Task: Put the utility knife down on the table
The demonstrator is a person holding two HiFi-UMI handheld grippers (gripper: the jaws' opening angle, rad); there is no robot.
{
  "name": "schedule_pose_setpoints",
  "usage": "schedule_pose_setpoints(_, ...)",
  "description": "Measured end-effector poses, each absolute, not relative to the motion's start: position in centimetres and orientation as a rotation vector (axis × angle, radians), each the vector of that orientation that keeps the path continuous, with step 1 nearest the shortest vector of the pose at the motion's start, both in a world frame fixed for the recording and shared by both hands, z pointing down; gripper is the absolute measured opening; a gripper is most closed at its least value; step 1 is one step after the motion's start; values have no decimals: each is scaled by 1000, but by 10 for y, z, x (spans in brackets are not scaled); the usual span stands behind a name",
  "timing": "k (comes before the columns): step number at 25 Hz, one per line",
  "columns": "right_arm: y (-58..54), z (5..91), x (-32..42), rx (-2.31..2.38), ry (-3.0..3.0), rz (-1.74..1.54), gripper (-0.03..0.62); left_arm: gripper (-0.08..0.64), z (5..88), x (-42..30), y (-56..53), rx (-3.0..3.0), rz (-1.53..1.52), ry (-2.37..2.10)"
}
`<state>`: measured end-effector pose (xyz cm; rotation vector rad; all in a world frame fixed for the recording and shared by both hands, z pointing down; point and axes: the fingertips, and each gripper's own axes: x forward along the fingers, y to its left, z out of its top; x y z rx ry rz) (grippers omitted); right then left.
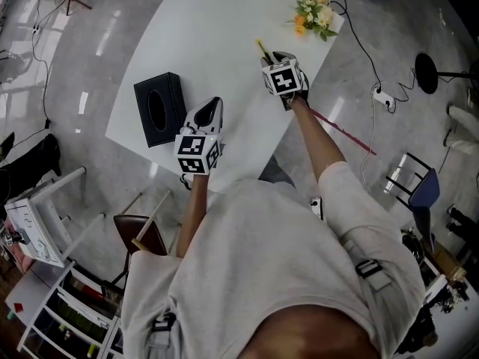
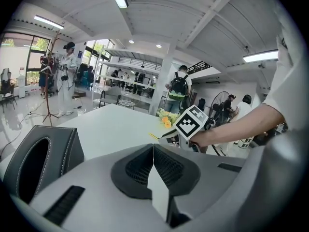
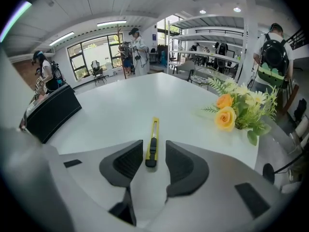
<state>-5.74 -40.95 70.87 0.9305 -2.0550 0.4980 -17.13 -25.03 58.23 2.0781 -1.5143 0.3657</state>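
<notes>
The yellow and black utility knife lies flat on the white table, its black end between the pads of my right gripper. That gripper stands open, with a gap on each side of the knife, and neither pad touches it. In the head view the knife sticks out past the right gripper towards the table's far side. My left gripper hovers over the near edge of the table with its pads pressed together and nothing in them. It also shows in the head view as the left gripper.
A black tissue box stands on the table's left side, just left of the left gripper. A bunch of yellow and white flowers sits at the far right corner. Chairs and shelves stand on the floor nearby, and people stand in the background.
</notes>
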Motion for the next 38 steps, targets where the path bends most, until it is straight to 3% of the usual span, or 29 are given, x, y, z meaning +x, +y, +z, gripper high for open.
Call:
schedule_pose_setpoints(5, -403, 693, -55, 970, -2134, 488, 156, 20, 577, -167, -251, 2098, 368, -1513)
schedule_pose_setpoints(22, -337, 635, -24, 1127, -2256, 439, 34, 18, 552, -157, -224, 2163, 346, -1544)
schedule_pose_setpoints(38, -261, 544, 6, 1251, -2432, 311, 31, 18, 511, -154, -184, 2233, 291, -1617)
